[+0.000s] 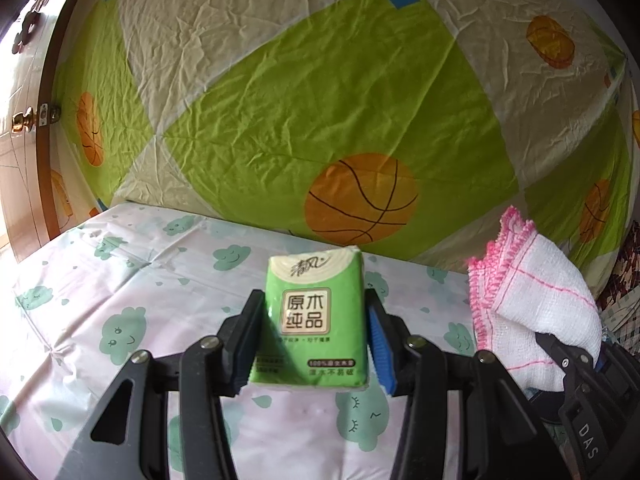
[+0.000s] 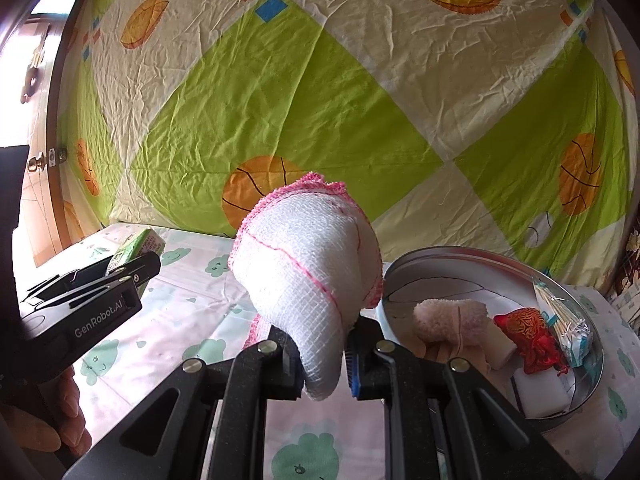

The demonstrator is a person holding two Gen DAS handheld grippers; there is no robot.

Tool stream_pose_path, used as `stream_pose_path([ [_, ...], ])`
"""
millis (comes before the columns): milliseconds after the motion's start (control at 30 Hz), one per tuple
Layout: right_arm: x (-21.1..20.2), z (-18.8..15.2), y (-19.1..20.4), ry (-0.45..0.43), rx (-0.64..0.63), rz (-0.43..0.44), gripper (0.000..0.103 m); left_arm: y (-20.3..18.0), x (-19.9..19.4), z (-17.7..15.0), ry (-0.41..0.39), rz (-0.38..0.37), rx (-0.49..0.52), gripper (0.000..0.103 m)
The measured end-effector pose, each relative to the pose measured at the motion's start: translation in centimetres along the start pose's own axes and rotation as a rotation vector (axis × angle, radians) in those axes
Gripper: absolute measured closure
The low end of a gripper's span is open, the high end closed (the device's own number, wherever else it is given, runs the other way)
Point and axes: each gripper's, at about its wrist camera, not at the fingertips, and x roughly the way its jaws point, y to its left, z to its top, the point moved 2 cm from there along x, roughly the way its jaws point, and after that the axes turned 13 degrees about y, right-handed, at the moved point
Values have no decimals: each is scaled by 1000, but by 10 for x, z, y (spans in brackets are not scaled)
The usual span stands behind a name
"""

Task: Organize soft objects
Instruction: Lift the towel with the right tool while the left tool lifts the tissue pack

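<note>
My left gripper (image 1: 314, 320) is shut on a green tissue pack (image 1: 316, 316) and holds it upright above the table. The pack also shows in the right wrist view (image 2: 138, 246), at the left. My right gripper (image 2: 322, 354) is shut on a white dishcloth with pink edging (image 2: 308, 264), which bulges up above the fingers. The cloth also shows in the left wrist view (image 1: 532, 300), at the right. A round metal tray (image 2: 420, 258) sits right of the right gripper, holding a pink fluffy towel roll (image 2: 450, 316), a red pouch (image 2: 534, 340) and a packet of toothpicks (image 2: 562, 320).
The table has a pale cloth with green cloud prints (image 1: 132, 280). A green and cream sheet with basketball prints (image 1: 320, 100) hangs right behind it. A wooden door with a brass knob (image 1: 20, 120) stands at the left. White blocks (image 2: 536, 392) lie in the tray's front.
</note>
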Motion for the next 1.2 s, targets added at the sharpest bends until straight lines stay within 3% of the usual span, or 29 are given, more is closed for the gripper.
stream_pose_path([
  [1200, -23, -7, -45, -23, 43, -2, 86, -37, -8, -19, 8, 5, -14, 55],
])
